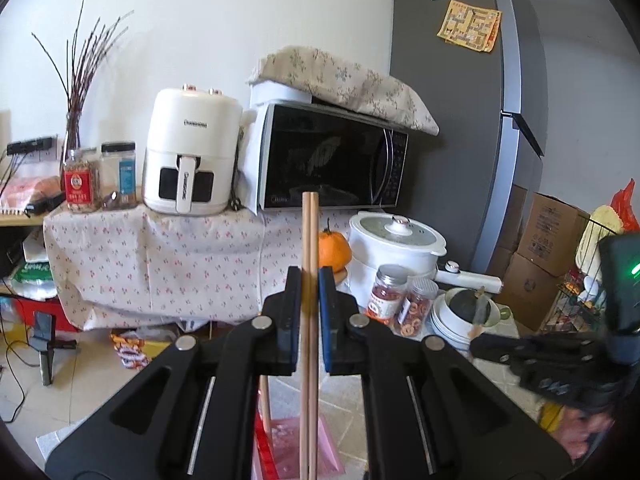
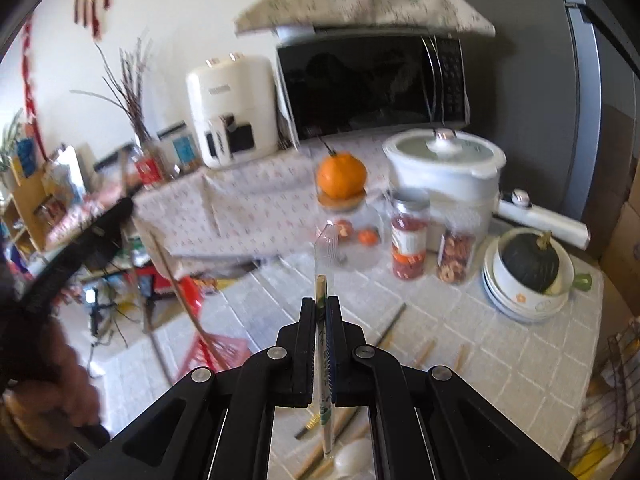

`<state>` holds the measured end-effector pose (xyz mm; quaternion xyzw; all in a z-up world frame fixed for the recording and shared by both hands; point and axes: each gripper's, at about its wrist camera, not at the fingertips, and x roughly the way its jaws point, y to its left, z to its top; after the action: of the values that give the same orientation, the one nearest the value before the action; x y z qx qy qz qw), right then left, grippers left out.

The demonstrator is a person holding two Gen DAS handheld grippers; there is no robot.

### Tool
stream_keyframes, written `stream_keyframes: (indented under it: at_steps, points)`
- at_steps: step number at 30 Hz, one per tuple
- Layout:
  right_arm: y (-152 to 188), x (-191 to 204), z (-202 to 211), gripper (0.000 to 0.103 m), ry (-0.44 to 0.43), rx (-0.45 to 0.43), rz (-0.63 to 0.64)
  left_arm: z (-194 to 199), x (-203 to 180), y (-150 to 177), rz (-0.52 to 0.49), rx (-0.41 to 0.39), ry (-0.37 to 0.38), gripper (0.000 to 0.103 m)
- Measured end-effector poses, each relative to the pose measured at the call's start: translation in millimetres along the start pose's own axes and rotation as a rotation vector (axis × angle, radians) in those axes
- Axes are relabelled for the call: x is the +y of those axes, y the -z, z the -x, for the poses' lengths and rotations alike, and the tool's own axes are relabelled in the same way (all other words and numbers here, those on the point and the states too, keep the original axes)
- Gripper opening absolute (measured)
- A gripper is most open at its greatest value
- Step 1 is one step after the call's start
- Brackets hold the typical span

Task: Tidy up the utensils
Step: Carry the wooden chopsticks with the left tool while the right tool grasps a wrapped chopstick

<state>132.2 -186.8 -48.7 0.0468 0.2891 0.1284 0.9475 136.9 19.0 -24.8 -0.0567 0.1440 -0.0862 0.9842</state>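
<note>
Wooden chopsticks [image 1: 310,264] clamped in my left fingers [image 1: 292,300], a wrapped pair [image 2: 322,320] in my right fingers [image 2: 308,328]; I'd keep both level, unswung.

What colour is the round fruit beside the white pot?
Orange, with a dark stem. The right wrist view shows it best.
</note>
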Motion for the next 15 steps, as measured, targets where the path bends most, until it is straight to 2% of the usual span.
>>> stream_keyframes:
  at_steps: [6, 15]
  points:
    - [-5.1, 2.3, 9.6, 0.005, -0.023, -0.066, -0.015, -4.2, -1.2, 1.0, -0.021, -0.072, -0.043, 0.01]
    - [-3.2, 12.6, 10.3, 0.005, -0.037, -0.085, 0.011, -8.5, -3.9, 15.7, -0.041, -0.117, -0.11, 0.01]
